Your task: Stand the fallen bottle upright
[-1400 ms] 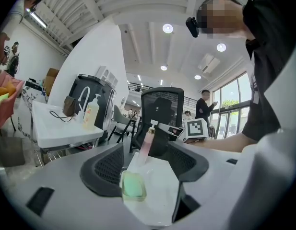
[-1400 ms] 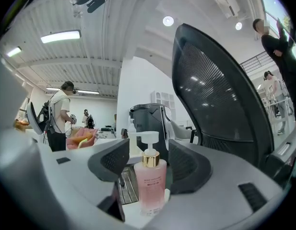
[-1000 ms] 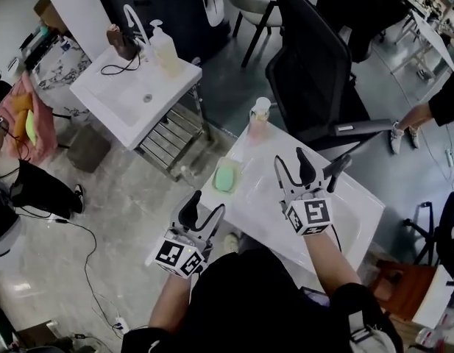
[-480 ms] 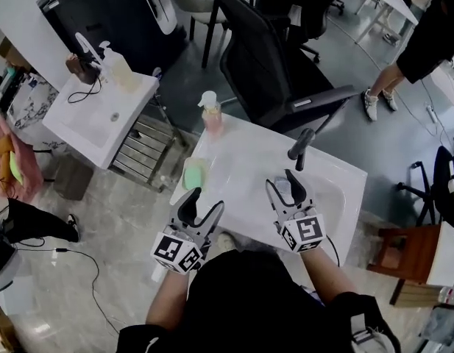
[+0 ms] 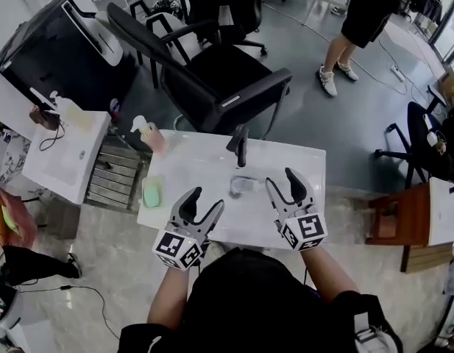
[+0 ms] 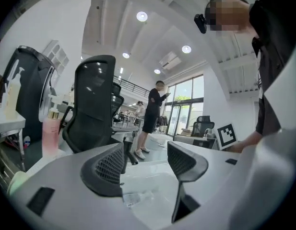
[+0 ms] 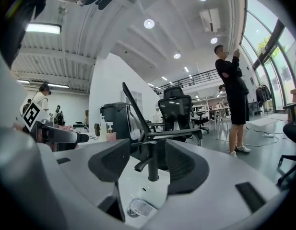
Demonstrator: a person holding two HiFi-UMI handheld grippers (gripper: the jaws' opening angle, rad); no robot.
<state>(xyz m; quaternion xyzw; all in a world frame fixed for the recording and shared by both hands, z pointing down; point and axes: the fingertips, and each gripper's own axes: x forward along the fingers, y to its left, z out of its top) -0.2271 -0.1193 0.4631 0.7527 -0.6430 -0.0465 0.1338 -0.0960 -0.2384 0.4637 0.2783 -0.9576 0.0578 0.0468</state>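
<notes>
The white sink (image 5: 188,150) fills the middle of the head view, and in its basin the clear bottle (image 5: 243,185) lies on its side, just below the black faucet (image 5: 240,144) in the frame, apart from both grippers. At the sink's upper left corner a pump bottle (image 5: 149,132) with pink liquid stands upright, and a green bar (image 5: 152,192) rests on the left rim below it. The left gripper (image 5: 205,201) hovers over the near edge at lower left, its jaws spread wide with nothing pressed between them; in the left gripper view the bottle shows low in the gap, farther off in the basin. The right gripper (image 5: 283,182) hangs over the near right of the basin, jaws likewise released and empty; its own view frames the faucet and the bottle between them. The basin between the two grippers is open. A black office chair (image 5: 212,72) stands just behind the far edge, a second sink (image 5: 65,153) stands at the left, and a wooden stool (image 5: 392,223) at the right.
</notes>
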